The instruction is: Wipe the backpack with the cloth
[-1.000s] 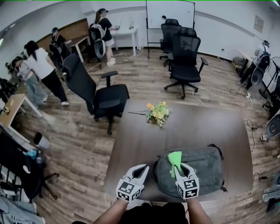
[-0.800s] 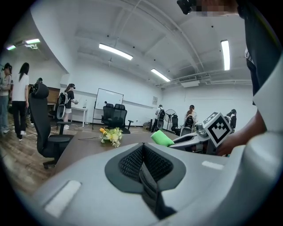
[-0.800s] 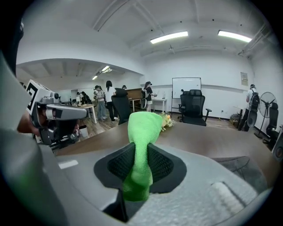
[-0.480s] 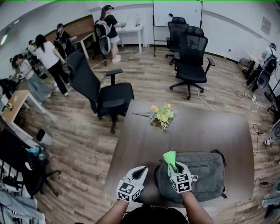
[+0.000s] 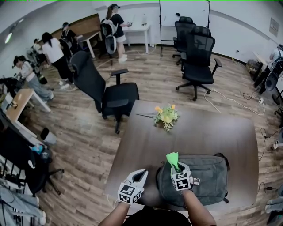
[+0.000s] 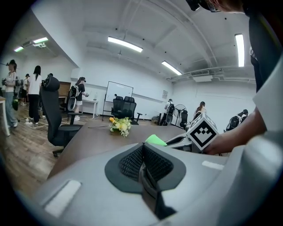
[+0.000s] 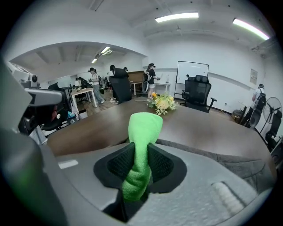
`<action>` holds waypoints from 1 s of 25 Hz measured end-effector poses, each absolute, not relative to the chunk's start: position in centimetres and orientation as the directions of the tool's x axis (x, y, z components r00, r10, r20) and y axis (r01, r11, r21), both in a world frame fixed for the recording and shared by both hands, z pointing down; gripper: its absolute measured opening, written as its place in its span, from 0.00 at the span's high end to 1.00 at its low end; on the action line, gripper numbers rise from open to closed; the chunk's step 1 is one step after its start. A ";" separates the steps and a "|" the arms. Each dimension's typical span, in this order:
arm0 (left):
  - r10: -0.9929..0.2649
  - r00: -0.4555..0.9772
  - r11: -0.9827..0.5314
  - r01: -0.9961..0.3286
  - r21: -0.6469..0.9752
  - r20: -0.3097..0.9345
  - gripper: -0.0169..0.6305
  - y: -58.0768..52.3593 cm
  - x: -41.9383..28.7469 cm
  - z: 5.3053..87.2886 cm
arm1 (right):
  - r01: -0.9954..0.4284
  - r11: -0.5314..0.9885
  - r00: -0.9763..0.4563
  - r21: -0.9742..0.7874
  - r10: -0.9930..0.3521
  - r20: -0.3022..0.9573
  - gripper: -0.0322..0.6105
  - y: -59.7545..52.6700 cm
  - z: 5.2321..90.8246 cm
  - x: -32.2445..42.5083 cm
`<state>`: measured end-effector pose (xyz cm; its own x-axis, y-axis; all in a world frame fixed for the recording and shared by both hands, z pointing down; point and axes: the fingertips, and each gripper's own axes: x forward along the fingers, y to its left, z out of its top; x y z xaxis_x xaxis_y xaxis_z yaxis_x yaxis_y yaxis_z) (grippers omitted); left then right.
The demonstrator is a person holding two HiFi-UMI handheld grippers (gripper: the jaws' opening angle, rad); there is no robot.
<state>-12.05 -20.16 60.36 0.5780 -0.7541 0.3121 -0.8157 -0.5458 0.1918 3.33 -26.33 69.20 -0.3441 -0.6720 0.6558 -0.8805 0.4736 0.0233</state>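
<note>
Light comes from long fluorescent ceiling strips (image 6: 125, 44) and fills the room brightly and evenly, so shadows are faint and soft-edged. The dark brown worktop (image 7: 199, 128) carries a dull, pale sheen in the right gripper view. The wide-angle lenses bow walls and floor toward the picture edges, and both gripper views end in black rounded corners. There the nearest foreground is slightly blurred, while the bright green cloth (image 7: 142, 145) is crisp and saturated.

readable text: none | marker cubes (image 5: 128, 193) on left hand-held gripper (image 5: 142, 173) and right hand-held gripper (image 5: 176, 167): black-and-white squares, no letters | wall plaque (image 5: 273, 26): too small to read | whiteboard (image 5: 183, 13): nothing legible
</note>
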 end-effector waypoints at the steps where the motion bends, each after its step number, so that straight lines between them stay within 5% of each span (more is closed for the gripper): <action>1: -0.752 0.579 -0.546 -0.815 0.194 0.315 0.95 -20.2 -11.9 60.4 | -0.883 0.469 -0.338 0.025 -0.672 0.659 0.81 -26.5 69.2 3.6; 25: -0.726 0.624 -0.581 -0.782 0.227 0.289 0.95 -19.8 -6.4 59.2 | -0.956 0.225 -0.022 0.186 -0.691 0.723 0.81 -26.2 68.2 20.2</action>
<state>-6.37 -19.80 59.22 0.6237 -0.7264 0.2886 -0.7817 -0.5808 0.2273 20.18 -26.16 68.17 -0.0215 -0.6909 0.7226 -0.9565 0.2247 0.1863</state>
